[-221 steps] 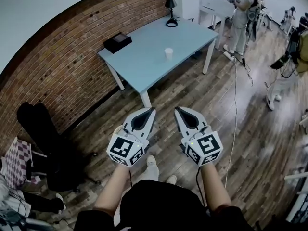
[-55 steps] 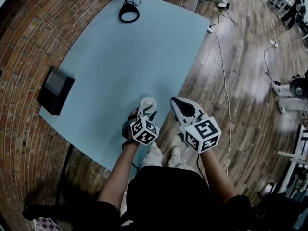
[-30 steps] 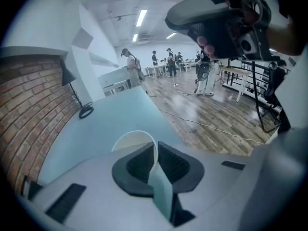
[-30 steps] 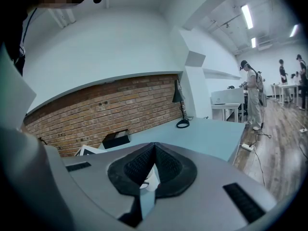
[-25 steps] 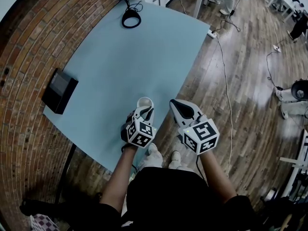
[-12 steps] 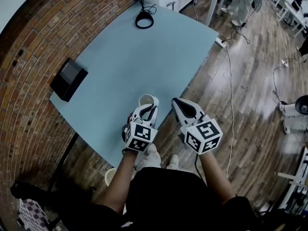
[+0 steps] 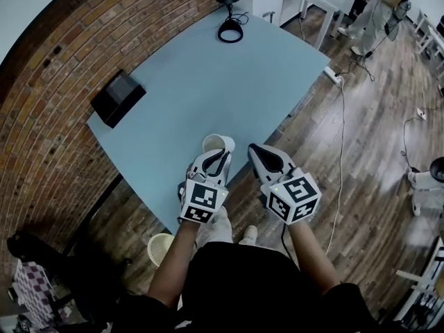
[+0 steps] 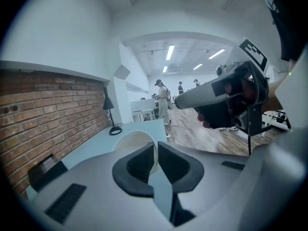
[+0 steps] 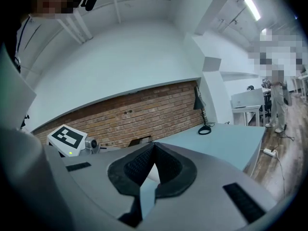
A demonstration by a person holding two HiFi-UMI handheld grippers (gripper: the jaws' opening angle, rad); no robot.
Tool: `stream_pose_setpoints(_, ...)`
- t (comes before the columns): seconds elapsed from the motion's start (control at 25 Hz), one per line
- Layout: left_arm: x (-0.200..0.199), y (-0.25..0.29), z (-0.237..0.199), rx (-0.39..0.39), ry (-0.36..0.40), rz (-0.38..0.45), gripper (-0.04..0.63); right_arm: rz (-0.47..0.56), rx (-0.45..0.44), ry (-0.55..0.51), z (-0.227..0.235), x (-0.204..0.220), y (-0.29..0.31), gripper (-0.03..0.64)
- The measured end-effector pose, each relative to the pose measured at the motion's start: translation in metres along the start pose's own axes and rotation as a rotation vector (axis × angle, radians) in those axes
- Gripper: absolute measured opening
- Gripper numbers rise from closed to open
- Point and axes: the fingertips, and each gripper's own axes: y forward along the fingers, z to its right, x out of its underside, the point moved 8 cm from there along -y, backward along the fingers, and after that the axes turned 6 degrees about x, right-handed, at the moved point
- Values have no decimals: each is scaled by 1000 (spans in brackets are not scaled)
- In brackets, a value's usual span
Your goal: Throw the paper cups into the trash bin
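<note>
A white paper cup (image 7: 218, 143) is pinched by its rim in my left gripper (image 7: 220, 155), over the near edge of the light blue table (image 7: 208, 82). In the left gripper view the cup's (image 8: 134, 140) wall sits between the closed pads of the left gripper (image 8: 156, 150). My right gripper (image 7: 255, 150) hovers just right of the cup, shut and empty; its jaw tips meet in the right gripper view (image 9: 154, 146). A cream mesh trash bin (image 7: 161, 248) stands on the floor under the table's near corner, left of my legs.
A black box (image 7: 118, 98) lies on the table's left side and a black desk lamp (image 7: 229, 5) stands at its far end. A brick wall (image 7: 48, 116) runs along the left. Wooden floor with cables (image 7: 340, 137) spreads right; a person (image 7: 385, 5) stands far off.
The left gripper keeps its hold on the cup. The view has swung so the table sits farther up, and the trash bin has come into sight at lower left.
</note>
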Motion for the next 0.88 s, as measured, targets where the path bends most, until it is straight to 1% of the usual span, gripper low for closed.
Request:
stream_pose_setpoints(0.24, -3, -31, 18, -39, -12, 48, 35, -3, -50, -20, -22, 10, -18, 3)
stream_pose_setpoints(0.52, 1, -63, 37, -97, -39, 76, 35, -7, -112, -42, -45, 16, -36, 4)
stream_pose_setpoints(0.72, 9, -86, 48, -155, -76, 96, 35, -5, -161, -61, -60, 21, -44, 4)
stream_pose_setpoints(0.88, 17, -100, 56, -204, -106, 95, 35, -1, -215, -85, -72, 21, -44, 4)
